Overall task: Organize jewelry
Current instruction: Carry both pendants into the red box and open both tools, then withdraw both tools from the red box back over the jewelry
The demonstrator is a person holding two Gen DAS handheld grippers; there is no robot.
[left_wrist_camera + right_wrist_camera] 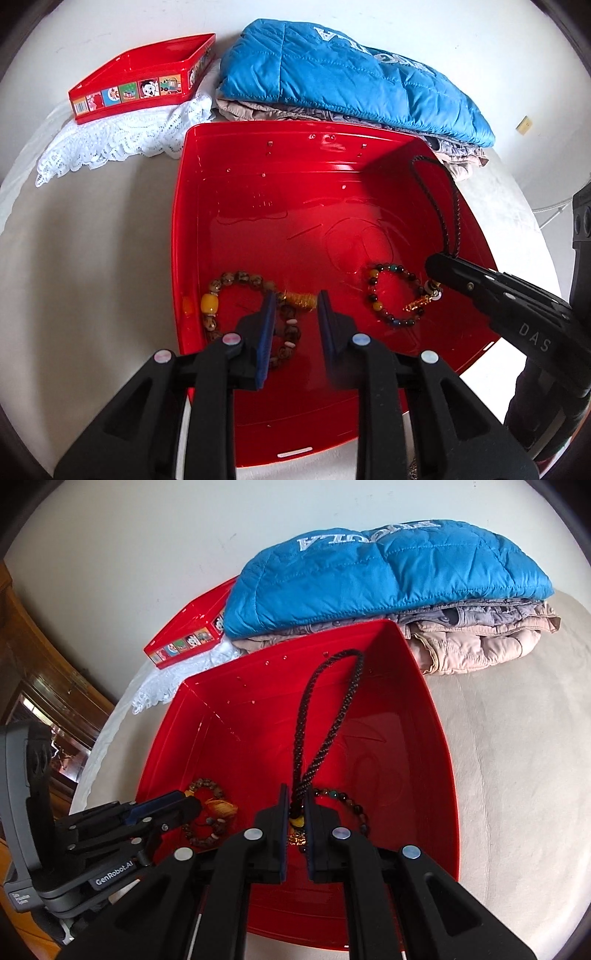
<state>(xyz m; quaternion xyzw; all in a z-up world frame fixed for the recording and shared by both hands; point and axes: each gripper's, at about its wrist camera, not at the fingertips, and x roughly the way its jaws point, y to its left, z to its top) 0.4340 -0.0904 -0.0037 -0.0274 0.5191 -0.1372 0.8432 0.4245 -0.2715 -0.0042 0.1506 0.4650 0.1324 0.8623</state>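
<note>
A large red tray (258,155) (436,738) lies on the table. A brown bead bracelet (229,280) (207,786) with a yellow bead and gold tassel lies in it at the left. A multicolour bead bracelet (373,291) (354,806) lies at the right. My left gripper (295,301) (173,805) is open above the brown bracelet's tassel. My right gripper (295,797) (439,266) is shut on a dark braided cord necklace (332,709) (452,206), holding it over the multicolour bracelet; the cord loop rests against the tray's far wall.
A small red tin (140,77) (184,635) with cartoon pictures sits on white lace cloth (110,144) at the back left. A folded pile of clothes topped by a blue quilted jacket (351,74) (388,572) lies behind the tray.
</note>
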